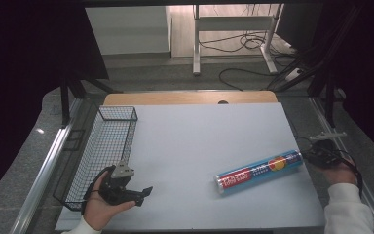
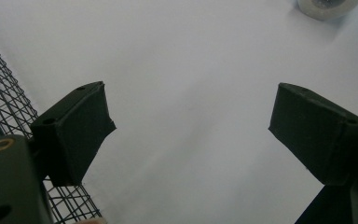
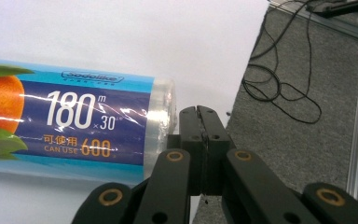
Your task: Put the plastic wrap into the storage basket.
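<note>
At the near left edge of the table (image 1: 199, 136), the left gripper (image 1: 139, 192) is held in a hand (image 1: 102, 207), and its jaws are seen spread wide with nothing between them. In the left gripper view the same gripper (image 2: 191, 126) is shown with only bare white tabletop in the gap between its two black pads.

Just beside that gripper, on its left, a black wire basket (image 1: 104, 151) is set along the left edge of the table, its long side running away from the person. No contents can be made out in it; the table surface is seen through its mesh. A corner of the basket's (image 2: 4, 98) grid is also caught at the left of the left gripper view.

Toward the near right of the table a roll of cling film (image 1: 259, 171) is laid on its side, angled so that its right end lies farther from the person than its left. Its wrapper is blue with an orange fruit printed on it. It lies well apart from the basket.

At the roll's right end, by the table's right edge, the right gripper (image 1: 308, 157) is held. In the right gripper view its jaws (image 3: 199, 112) are seen pressed together with nothing between them, the tips just beside the clear end of the roll (image 3: 74, 126); whether they touch it cannot be told.
</note>
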Available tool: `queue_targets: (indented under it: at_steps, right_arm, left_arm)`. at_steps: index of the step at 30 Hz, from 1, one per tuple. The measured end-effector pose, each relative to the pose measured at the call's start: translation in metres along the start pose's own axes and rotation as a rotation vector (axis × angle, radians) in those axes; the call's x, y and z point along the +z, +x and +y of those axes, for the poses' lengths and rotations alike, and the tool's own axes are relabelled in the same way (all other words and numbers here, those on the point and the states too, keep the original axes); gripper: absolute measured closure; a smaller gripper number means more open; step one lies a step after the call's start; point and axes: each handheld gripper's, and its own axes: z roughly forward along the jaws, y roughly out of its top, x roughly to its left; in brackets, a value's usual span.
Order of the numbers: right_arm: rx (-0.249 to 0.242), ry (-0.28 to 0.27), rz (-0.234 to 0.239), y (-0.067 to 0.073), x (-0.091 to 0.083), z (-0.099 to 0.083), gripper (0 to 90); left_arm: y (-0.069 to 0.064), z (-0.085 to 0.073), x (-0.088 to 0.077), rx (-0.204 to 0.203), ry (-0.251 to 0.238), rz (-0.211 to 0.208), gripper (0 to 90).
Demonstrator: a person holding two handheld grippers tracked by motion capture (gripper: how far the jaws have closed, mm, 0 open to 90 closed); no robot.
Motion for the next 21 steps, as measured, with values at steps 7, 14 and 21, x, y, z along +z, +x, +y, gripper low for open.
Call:
queue_targets:
  at_steps: [7, 14, 21]
  right_arm:
    - [-0.019, -0.009, 0.017, 0.003, 0.0, -0.001, 89.8]
    - [-0.044, -0.009, 0.028, 0.007, -0.002, -0.003, 89.9]
    - [-0.082, -0.014, 0.051, 0.014, -0.001, -0.001, 89.9]
  left_arm:
    - [-0.001, 0.0, 0.0, 0.002, 0.003, 0.001, 12.4]
    - [0.0, 0.0, 0.0, 0.003, 0.005, 0.002, 12.4]
    - [-0.001, 0.0, 0.001, 0.003, 0.008, 0.001, 12.4]
